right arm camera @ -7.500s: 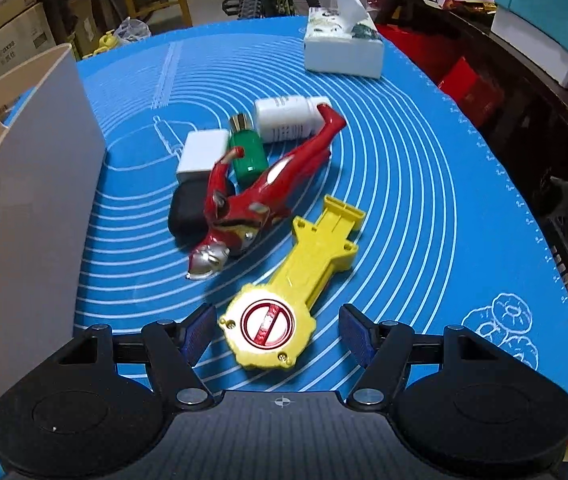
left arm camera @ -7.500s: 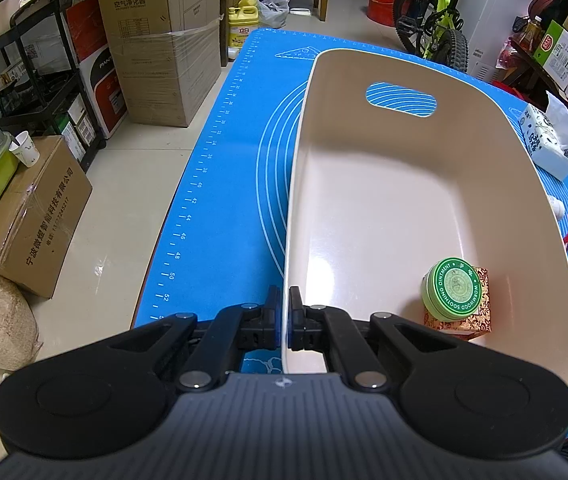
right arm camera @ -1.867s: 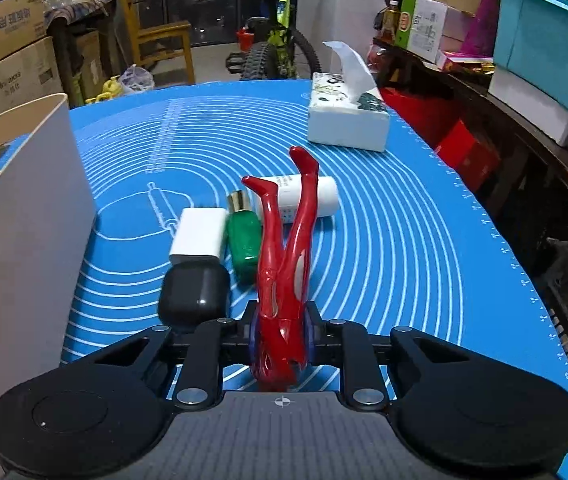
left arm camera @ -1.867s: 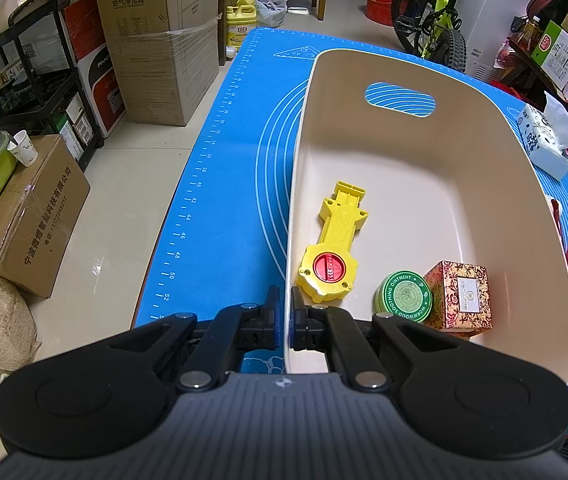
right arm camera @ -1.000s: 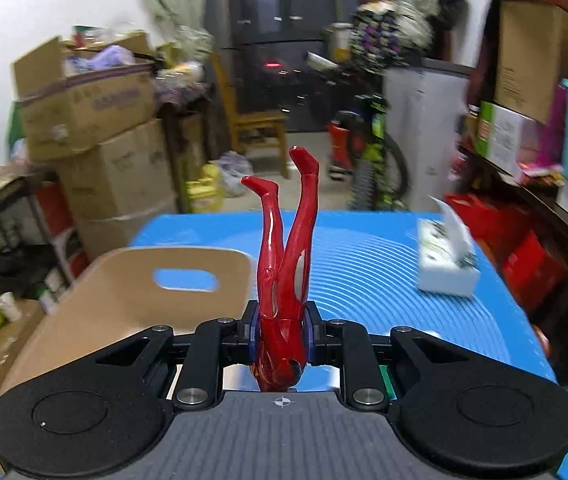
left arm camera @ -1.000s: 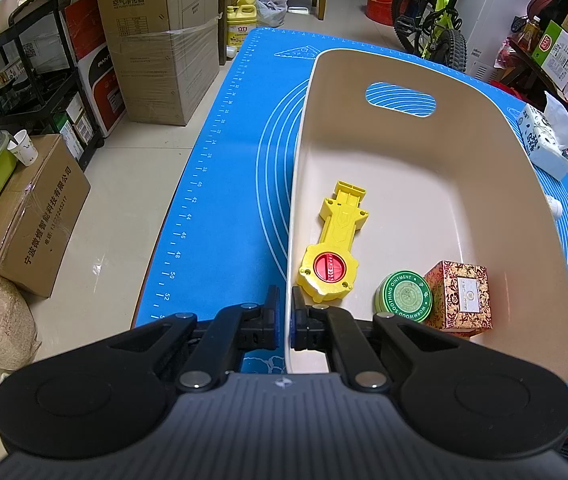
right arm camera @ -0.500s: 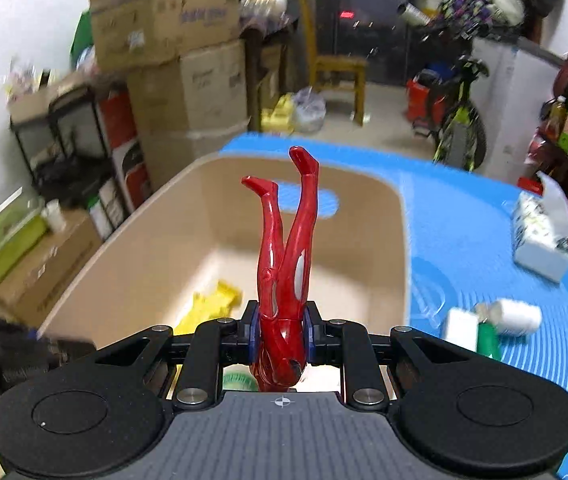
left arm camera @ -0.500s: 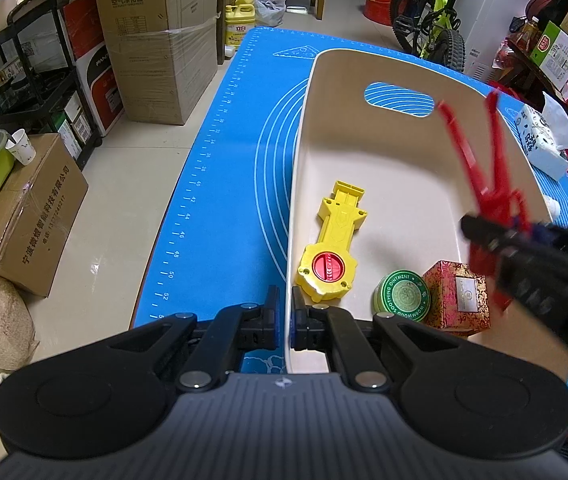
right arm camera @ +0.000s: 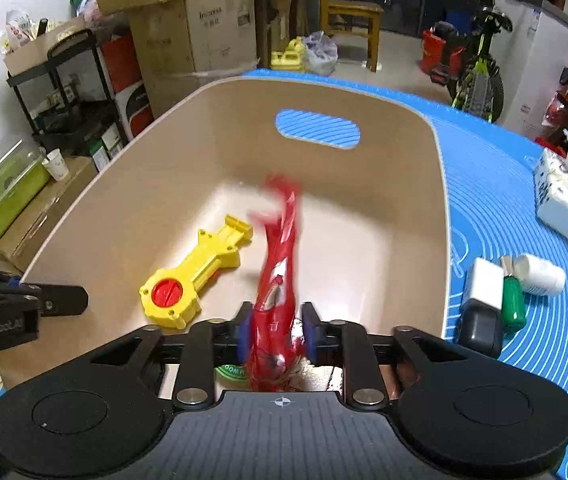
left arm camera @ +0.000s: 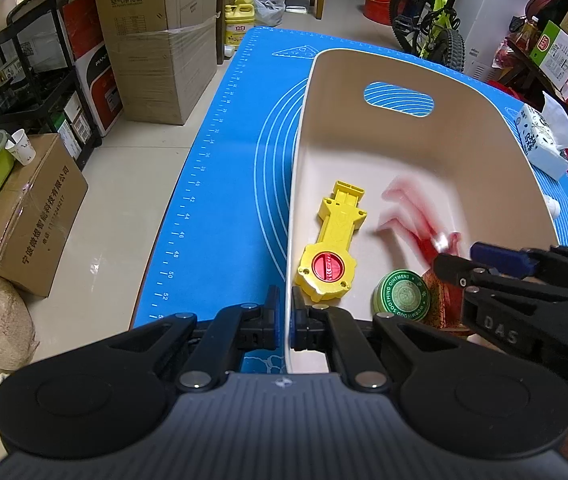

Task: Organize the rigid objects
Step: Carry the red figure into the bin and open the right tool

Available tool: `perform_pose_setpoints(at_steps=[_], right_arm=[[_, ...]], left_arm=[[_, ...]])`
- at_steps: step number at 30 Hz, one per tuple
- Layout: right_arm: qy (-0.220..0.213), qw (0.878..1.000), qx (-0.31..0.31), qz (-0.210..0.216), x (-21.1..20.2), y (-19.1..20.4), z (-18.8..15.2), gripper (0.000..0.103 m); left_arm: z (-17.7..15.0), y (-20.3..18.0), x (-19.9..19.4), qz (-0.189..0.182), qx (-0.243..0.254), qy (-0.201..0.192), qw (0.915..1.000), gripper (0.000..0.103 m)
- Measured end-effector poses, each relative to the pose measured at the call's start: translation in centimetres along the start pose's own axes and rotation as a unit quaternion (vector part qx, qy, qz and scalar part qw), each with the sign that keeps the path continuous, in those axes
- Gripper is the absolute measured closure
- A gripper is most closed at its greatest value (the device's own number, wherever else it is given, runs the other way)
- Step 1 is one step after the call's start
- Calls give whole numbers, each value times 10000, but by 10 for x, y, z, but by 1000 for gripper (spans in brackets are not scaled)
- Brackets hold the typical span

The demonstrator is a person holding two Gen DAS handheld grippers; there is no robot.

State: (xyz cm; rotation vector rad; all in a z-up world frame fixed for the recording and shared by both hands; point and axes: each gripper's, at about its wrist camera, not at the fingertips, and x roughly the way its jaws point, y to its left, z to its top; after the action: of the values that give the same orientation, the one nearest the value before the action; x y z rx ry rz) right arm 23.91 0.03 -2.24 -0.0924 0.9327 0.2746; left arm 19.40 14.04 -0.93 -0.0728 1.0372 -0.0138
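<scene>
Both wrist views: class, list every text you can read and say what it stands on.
"OINTMENT": green tin lid; its other lid words are too distorted to read.
"DAS": right gripper.
"GenRobot.AI": left gripper.
"42", "44", "46", "48", "50", "52": blue mat ruler.
Cardboard boxes: print too small to read reliably.

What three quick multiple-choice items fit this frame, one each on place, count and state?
1. Where does the yellow toy lie?
A. in the bin
B. on the mat
C. on the floor

2. How many items lie grouped on the mat right of the bin?
A. two
B. four
C. six

3. What does the left gripper grip?
A. green tin
B. nothing
C. bin wall

Key: 1 A, it rests on the bin floor. 2 B, four show there. 3 C, its jaws pinch the rim.
</scene>
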Motion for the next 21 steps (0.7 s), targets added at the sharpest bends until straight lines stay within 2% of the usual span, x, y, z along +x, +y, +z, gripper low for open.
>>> perform_pose_setpoints(at_steps=[5,9,14,21], right_arm=[[-191,9995,176,157,-17,-8,8,35],[-455,9981,366,173,-35,-23,14,32],[-774,9952,577,-164,-50,-50,23,29],[-785,9904,916,-679,-48,-97,15,28]], left_arm=[[1,1,0,-6,-7,3,10000,96],[1,1,0,-7,-4,3,10000,96],[1,1,0,-8,-9,4,10000,96],[1,1,0,-11,-9,5,10000,95]])
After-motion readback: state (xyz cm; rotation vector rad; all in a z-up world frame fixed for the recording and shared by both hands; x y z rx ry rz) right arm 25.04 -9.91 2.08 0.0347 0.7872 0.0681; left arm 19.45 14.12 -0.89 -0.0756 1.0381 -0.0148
